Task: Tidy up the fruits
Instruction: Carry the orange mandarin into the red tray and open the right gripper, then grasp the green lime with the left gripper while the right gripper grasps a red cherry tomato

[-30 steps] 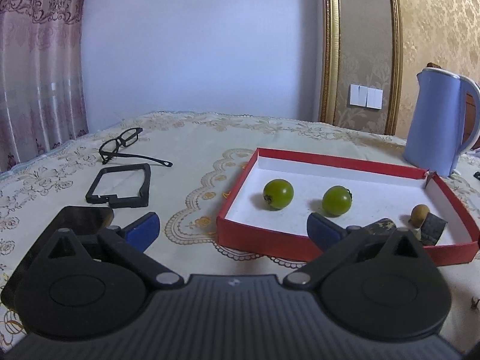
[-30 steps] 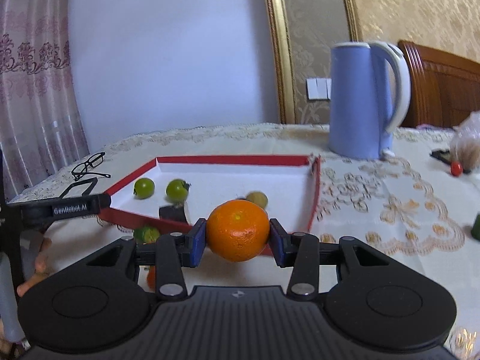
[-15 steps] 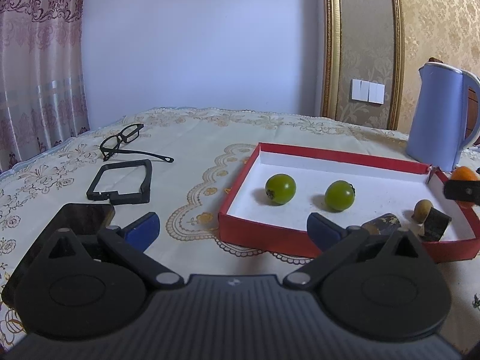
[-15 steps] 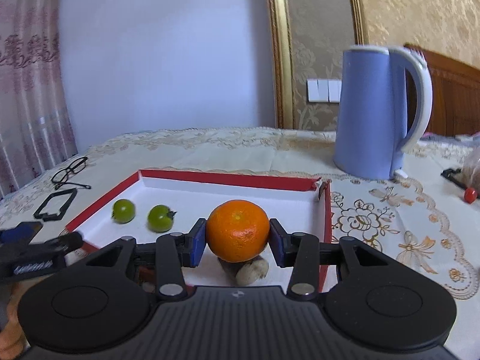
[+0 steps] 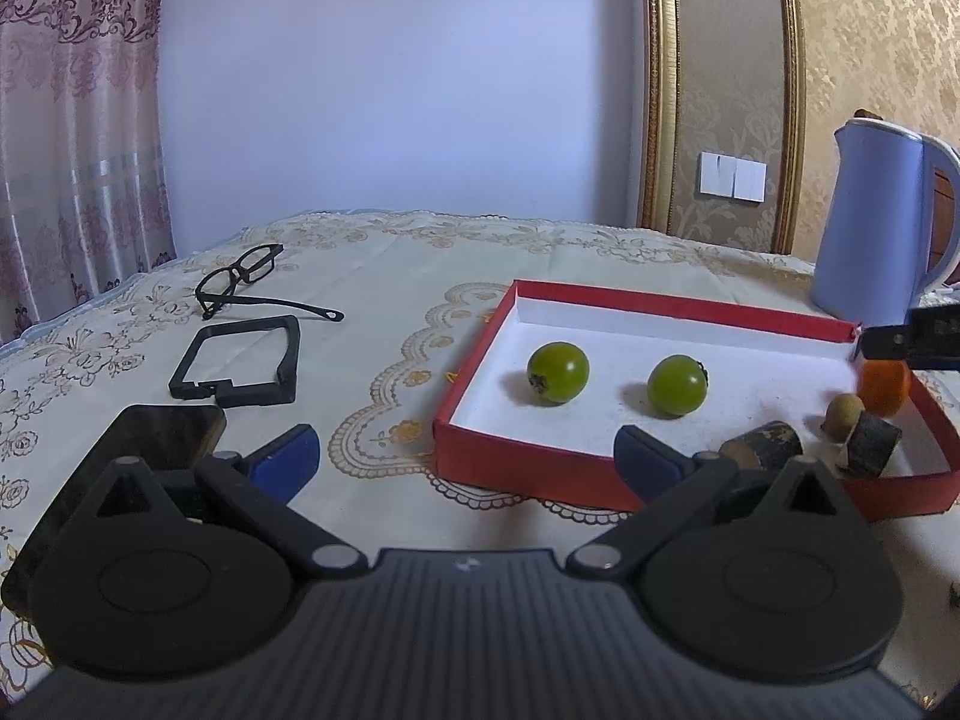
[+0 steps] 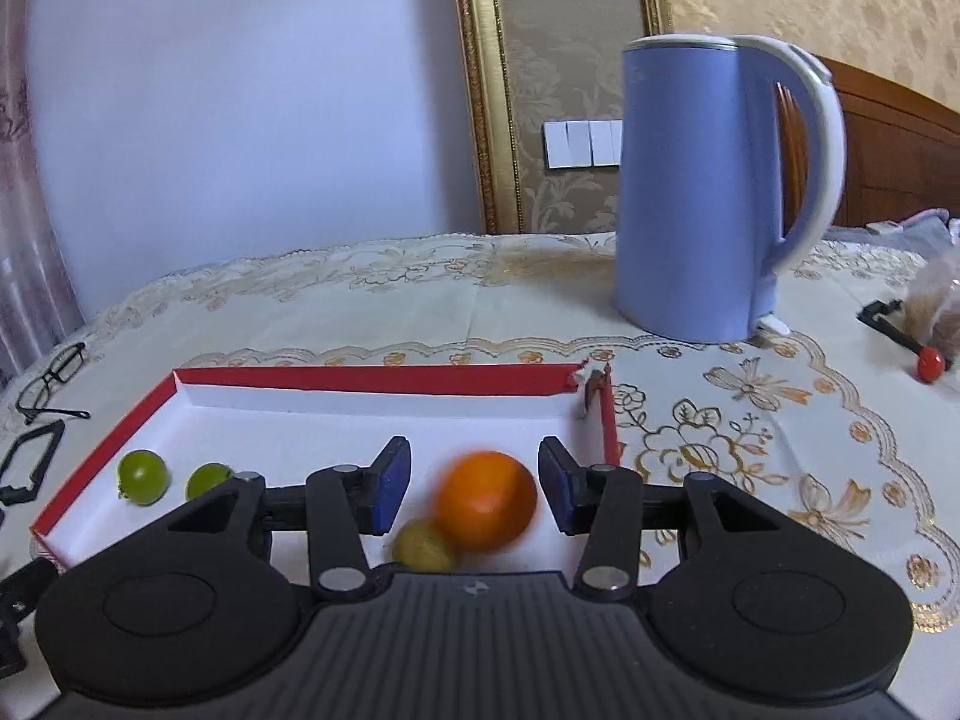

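The orange (image 6: 485, 499), blurred in the right wrist view, sits between the right gripper's (image 6: 474, 489) blue pads (image 6: 390, 483) with a gap on either side; the jaws are opening and no longer press on it. It is over the white floor of the red-walled box (image 6: 372, 373), near the box's right wall, just beside a small yellowish-brown fruit (image 6: 425, 545) below it. In the left wrist view the same orange (image 5: 883, 387) shows at the box's (image 5: 660, 303) right end under a black part of the right gripper (image 5: 912, 339), with the small brown fruit (image 5: 843, 414) and two dark cylindrical pieces (image 5: 762, 451) close by. Two green round fruits (image 5: 558, 372) (image 5: 677, 386) lie apart in the left half of the box. The left gripper (image 5: 465, 456) stands wide open with nothing between its pads, hovering over the tablecloth (image 5: 390, 276) in front of the box. Left of the box lie black eyeglasses (image 5: 240, 279), a black frame (image 5: 240, 363) and a dark phone (image 5: 162, 426). A blue electric kettle (image 6: 714, 192) stands behind the box's right corner
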`<control>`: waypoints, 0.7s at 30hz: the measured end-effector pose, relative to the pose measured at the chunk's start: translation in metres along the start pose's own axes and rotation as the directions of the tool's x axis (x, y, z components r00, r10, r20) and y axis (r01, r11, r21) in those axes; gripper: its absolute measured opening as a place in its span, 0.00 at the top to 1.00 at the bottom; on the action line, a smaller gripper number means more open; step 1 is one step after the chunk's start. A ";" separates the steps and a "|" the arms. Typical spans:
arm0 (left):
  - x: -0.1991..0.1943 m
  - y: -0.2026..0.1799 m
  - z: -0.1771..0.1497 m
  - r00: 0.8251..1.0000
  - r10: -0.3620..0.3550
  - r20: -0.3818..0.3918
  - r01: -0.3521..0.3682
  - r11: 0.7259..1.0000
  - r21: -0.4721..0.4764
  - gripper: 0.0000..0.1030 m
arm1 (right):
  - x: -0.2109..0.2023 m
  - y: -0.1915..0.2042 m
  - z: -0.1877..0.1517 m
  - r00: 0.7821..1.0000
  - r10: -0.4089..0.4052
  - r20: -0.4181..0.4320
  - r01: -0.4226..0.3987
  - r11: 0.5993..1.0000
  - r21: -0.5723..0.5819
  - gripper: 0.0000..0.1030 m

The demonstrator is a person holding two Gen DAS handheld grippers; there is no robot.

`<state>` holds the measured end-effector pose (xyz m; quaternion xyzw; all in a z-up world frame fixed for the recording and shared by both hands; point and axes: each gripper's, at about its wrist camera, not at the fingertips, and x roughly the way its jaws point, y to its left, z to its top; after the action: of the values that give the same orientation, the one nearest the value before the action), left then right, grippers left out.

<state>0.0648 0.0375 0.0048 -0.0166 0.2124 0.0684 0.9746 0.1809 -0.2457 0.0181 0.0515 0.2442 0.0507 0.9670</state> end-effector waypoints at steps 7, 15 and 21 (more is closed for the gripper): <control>-0.001 -0.002 0.000 1.000 0.012 0.006 -0.012 1.000 0.007 0.00 | -0.061 0.012 -0.029 0.996 0.073 0.044 -0.068 0.992 -0.107 0.55; -0.001 -0.002 0.000 1.000 0.020 0.004 -0.020 1.000 0.003 0.00 | -0.105 0.046 -0.081 0.976 0.217 0.000 -0.209 0.941 -0.266 0.55; -0.001 -0.002 0.000 1.000 0.019 0.004 -0.019 1.000 0.005 0.00 | -0.089 0.061 -0.088 0.967 0.242 -0.080 -0.255 0.913 -0.317 0.55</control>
<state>0.0641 0.0356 0.0052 -0.0122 0.2107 0.0774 0.9744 0.0561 -0.1894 -0.0097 -0.0791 0.2428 0.2136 0.9430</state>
